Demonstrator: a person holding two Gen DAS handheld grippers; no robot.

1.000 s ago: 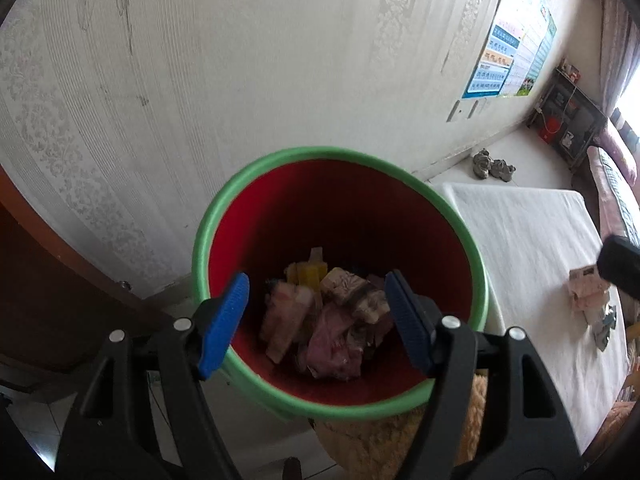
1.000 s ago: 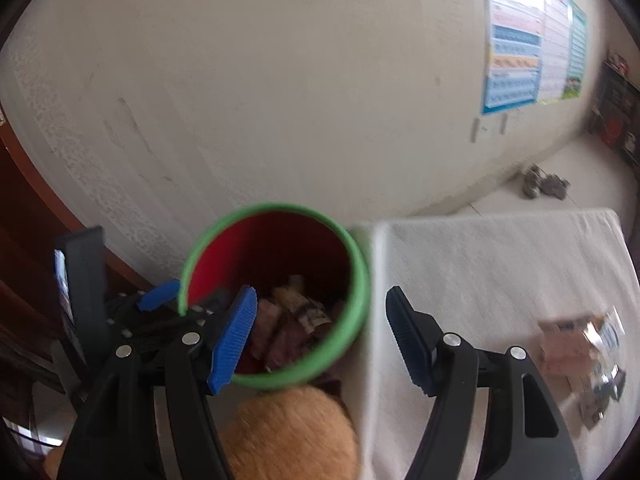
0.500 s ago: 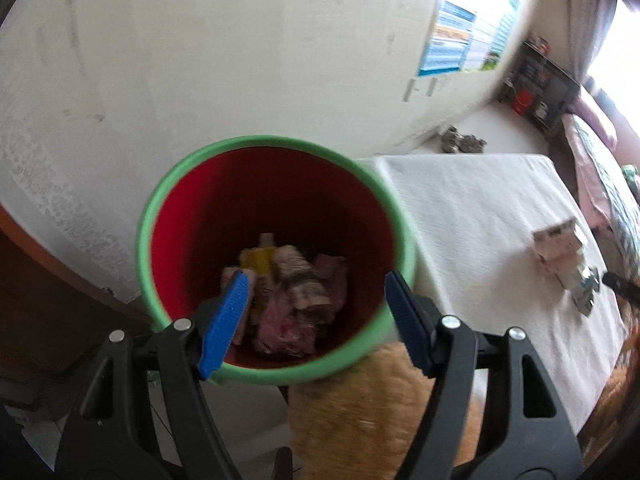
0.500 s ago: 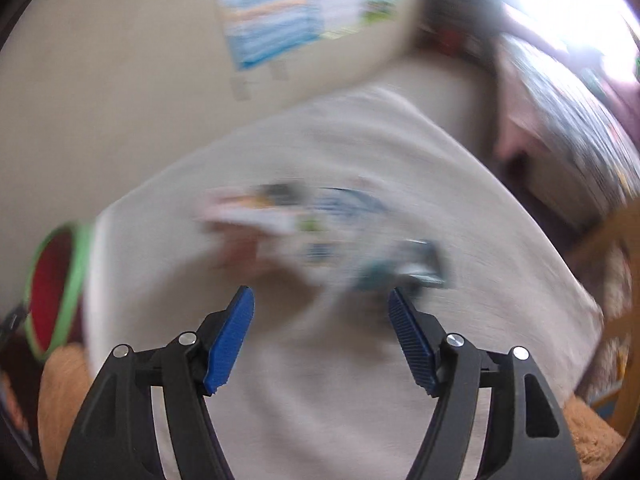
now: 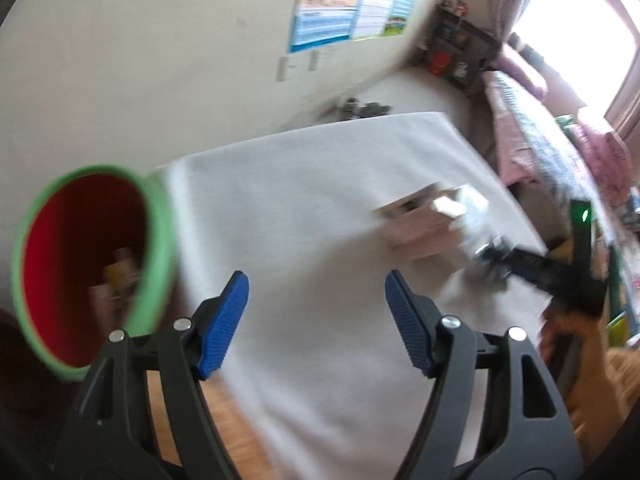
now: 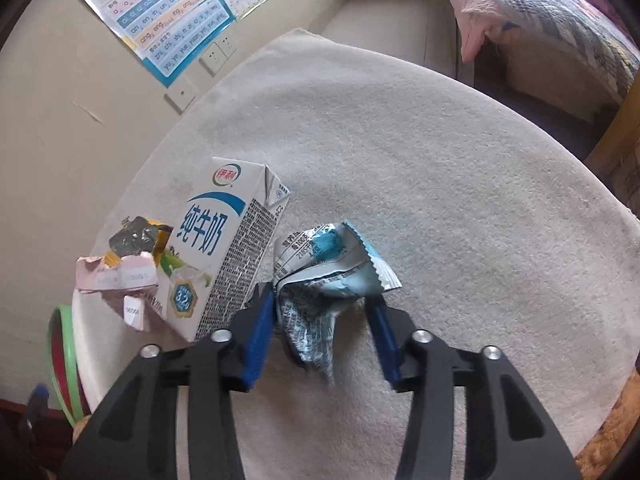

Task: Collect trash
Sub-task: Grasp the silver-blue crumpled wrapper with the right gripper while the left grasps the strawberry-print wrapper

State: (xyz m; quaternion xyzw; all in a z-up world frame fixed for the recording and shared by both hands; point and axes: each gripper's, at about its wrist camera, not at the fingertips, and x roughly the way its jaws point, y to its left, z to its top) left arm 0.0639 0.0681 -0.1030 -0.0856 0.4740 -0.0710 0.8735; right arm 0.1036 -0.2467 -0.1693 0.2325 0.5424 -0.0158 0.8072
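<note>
White towelling covers the table point(image 6: 460, 184), which stands against a cream wall carrying a pinyin chart point(image 6: 160, 12) whose rows read "b p m f", "a o e i u ü" and "ang eng ing ong". Two wall sockets point(image 6: 218, 54) sit just under the chart.

On the cloth lies a white milk carton point(image 6: 224, 248) with the Yili logo in red and green, large blue characters 纯牛奶, and a hexagon badge reading "3.2". Touching its left side is a torn pink box point(image 6: 120, 280) with a foil-lined yellow carton point(image 6: 138, 236) resting behind it.

Just right of the milk carton is a crumpled blue-and-white wrapper point(image 6: 324, 276) printed with a nutrition table too creased to read. The right gripper point(image 6: 324, 330) straddles it with fingers parted: the left pad touches the wrapper, the right pad stands slightly clear, so it is not yet clamped.

At the table's left edge, off the cloth, stands the red bin with a green rim point(image 5: 92, 260), some scraps blurred inside. The left gripper point(image 5: 316, 320) hangs spread wide over bare cloth beside the bin, holding nothing. That view is motion-blurred.
</note>
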